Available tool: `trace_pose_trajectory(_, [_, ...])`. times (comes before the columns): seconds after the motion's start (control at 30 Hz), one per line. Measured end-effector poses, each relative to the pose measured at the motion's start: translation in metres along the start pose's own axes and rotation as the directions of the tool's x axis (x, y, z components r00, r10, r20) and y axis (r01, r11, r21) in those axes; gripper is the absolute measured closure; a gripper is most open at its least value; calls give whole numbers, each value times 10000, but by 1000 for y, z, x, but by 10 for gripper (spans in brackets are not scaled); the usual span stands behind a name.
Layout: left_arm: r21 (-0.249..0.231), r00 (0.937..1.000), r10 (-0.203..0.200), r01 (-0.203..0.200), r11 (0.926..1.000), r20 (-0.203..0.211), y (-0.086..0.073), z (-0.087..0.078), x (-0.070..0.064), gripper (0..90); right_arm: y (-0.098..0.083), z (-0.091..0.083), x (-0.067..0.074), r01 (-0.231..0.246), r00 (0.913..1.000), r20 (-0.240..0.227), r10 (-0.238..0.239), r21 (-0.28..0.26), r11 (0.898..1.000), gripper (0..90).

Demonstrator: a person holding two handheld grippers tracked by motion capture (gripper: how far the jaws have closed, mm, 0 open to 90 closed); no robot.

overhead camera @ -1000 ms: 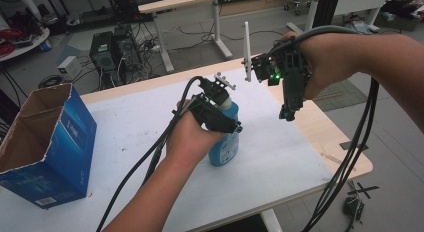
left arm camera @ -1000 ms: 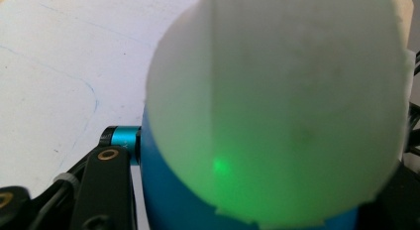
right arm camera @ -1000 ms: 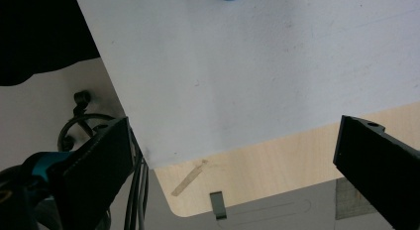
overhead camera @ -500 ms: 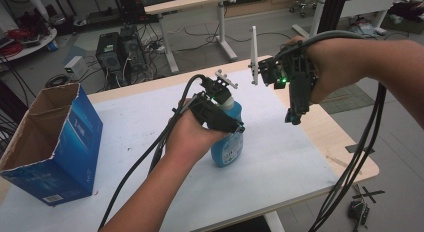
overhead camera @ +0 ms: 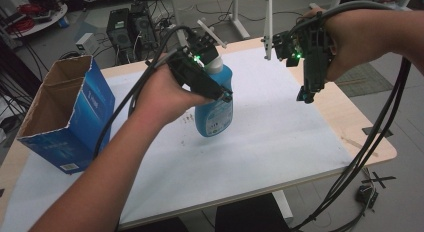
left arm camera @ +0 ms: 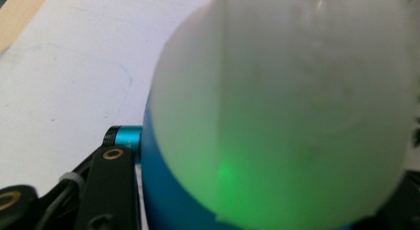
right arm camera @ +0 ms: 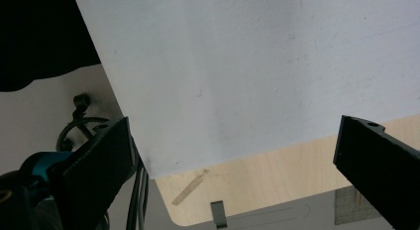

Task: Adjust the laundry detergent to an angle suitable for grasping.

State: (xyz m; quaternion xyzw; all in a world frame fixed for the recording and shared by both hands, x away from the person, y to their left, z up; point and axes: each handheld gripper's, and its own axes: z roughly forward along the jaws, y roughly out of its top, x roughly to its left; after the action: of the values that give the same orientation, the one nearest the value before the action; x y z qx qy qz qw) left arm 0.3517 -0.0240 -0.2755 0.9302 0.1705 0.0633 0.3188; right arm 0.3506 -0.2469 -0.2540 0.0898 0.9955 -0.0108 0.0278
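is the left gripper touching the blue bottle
Touching. In the high view the left gripper is clamped around the blue bottle just below its white cap; the left gripper view has the bottle pressed against a jaw.

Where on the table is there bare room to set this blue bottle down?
Bare white top lies between the blue bottle and the table's right edge, and along the near edge. The left end is crowded by the open cardboard box.

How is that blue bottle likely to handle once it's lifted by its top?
The blue bottle looks like smooth plastic, so possibly slippery. The left gripper clamps near its white cap, so the body may swing. It seems tall and narrow, likely tippy when set down.
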Motion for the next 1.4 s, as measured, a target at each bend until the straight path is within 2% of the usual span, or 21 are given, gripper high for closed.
trace_pose_trajectory(0.27, [154, 9978, 431, -440, 9989, 510, -16, -31, 18, 433, 15, 0, 2, 221, 9998, -9, -221, 42, 9997, 14])
trace_pose_trajectory(0.3, [126, 9950, 739, -749, 9971, 676, -21, -39, 20, 433, 19, 0, 3, 234, 9997, -13, -234, 81, 9997, 14])
trace_pose_trajectory(0.43, [207, 9890, 1076, -1103, 9937, 1013, -31, -52, 27, 433, 26, 1, 1, 342, 9994, -27, -342, 84, 9994, 14])
trace_pose_trajectory(0.73, [356, 9766, 1434, -1509, 9879, 1601, -50, -68, 41, 433, 39, 2, -1, 546, 9985, -81, -544, 204, 9983, 14])
trace_pose_trajectory(0.8, [346, 9718, 1554, -1639, 9859, 1776, -54, -70, 44, 433, 41, 3, -1, 533, 9985, -109, -530, 224, 9983, 14])
trace_pose_trajectory(0.83, [309, 9655, 1719, -1813, 9829, 1956, -57, -71, 46, 433, 43, 3, -1, 580, 9983, -97, -578, 222, 9981, 14])
trace_pose_trajectory(0.87, [309, 9655, 1719, -1813, 9829, 1956, -57, -71, 46, 432, 43, 3, -1, 580, 9983, -97, -578, 222, 9981, 14])
trace_pose_trajectory(0.9, [163, 9583, 1866, -1946, 9807, 2163, -60, -71, 47, 432, 46, 3, -1, 612, 9981, -126, -610, 223, 9979, 14])
trace_pose_trajectory(0.93, [163, 9583, 1866, -1946, 9807, 2163, -60, -71, 47, 432, 46, 3, -1, 612, 9981, -126, -610, 223, 9979, 14])
trace_pose_trajectory(1.0, [56, 9498, 2078, -2150, 9766, 2340, -62, -70, 48, 432, 47, 4, -1, 612, 9981, -131, -608, 256, 9978, 14])
trace_pose_trajectory(1.03, [-2, 9383, 2385, -2463, 9692, 2505, -63, -69, 47, 433, 49, 4, -1, 629, 9980, -119, -626, 279, 9976, 14])
trace_pose_trajectory(1.07, [-2, 9383, 2385, -2463, 9692, 2505, -63, -69, 47, 432, 49, 4, -1, 629, 9980, -119, -626, 279, 9976, 14])
trace_pose_trajectory(1.1, [-95, 9243, 2688, -2766, 9609, 2709, -65, -67, 47, 432, 50, 5, 0, 666, 9977, -100, -664, 264, 9974, 14])
trace_pose_trajectory(1.13, [-95, 9243, 2688, -2766, 9609, 2709, -65, -67, 47, 432, 50, 5, 0, 666, 9977, -100, -664, 264, 9974, 14])
trace_pose_trajectory(1.17, [-136, 9076, 2964, -3064, 9518, 2972, -67, -65, 48, 432, 51, 5, 0, 704, 9975, -117, -703, 144, 9974, 14])
trace_pose_trajectory(1.2, [-136, 9076, 2964, -3064, 9518, 2972, -67, -65, 48, 432, 51, 5, 0, 704, 9975, -117, -703, 144, 9974, 14])
trace_pose_trajectory(1.27, [-106, 8964, 3097, -3232, 9463, 3171, -69, -63, 48, 432, 52, 7, 0, 704, 9975, -94, -703, 145, 9974, 14])
trace_pose_trajectory(1.3, [-197, 8776, 3451, -3594, 9330, 3327, -71, -61, 48, 432, 52, 9, 0, 714, 9974, -140, -712, 185, 9973, 14])
trace_pose_trajectory(1.33, [-197, 8776, 3451, -3594, 9330, 3327, -71, -61, 48, 432, 52, 9, 0, 714, 9974, -140, -712, 185, 9973, 14])
trace_pose_trajectory(1.37, [-334, 8532, 3923, -4064, 9131, 3436, -74, -59, 47, 432, 53, 9, 0, 701, 9975, -138, -698, 236, 9973, 14])
trace_pose_trajectory(1.4, [-334, 8532, 3923, -4064, 9131, 3436, -74, -59, 47, 432, 53, 9, 0, 701, 9975, -138, -698, 236, 9973, 14])
